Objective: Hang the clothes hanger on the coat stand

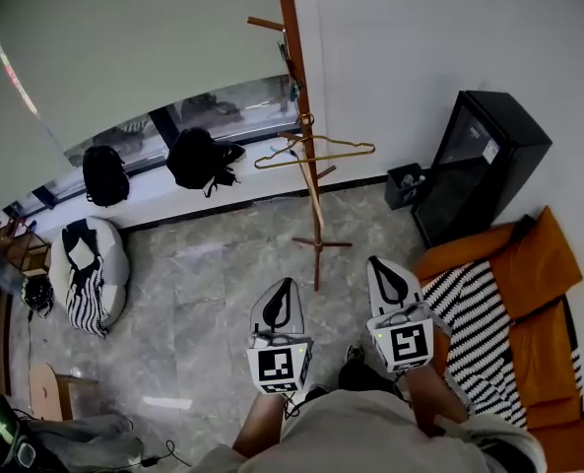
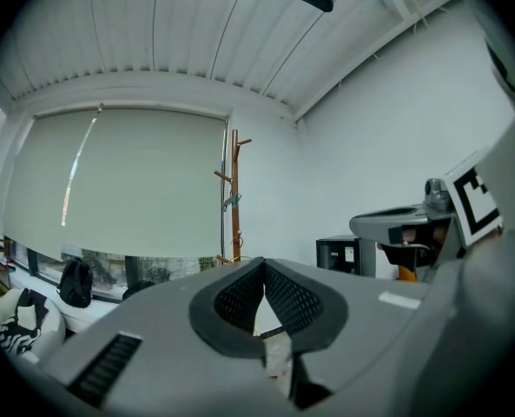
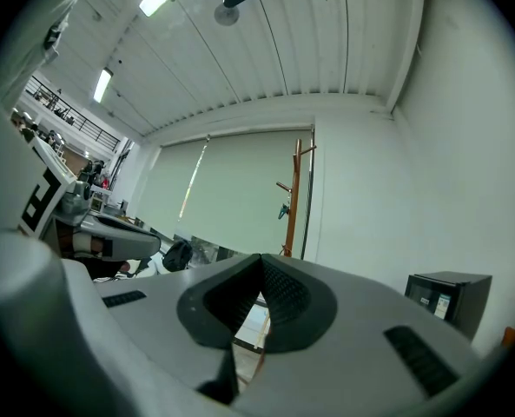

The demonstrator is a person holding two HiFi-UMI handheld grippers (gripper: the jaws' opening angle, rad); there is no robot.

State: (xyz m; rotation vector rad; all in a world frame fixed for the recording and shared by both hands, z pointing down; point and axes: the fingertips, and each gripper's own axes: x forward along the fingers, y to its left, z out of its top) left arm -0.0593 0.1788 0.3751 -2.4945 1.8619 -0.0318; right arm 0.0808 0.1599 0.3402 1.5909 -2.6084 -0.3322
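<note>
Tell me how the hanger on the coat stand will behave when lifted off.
The hanger looks like thin bare wire, so it is probably light and slightly springy rather than rigid. It appears to hang from the coat stand by its hook alone, so a nudge would likely set it swinging. Such thin wire may twist in a grip.

Brown coat stand [image 1: 297, 87], orange sofa [image 1: 543, 264], striped throw [image 1: 469, 328]
</note>
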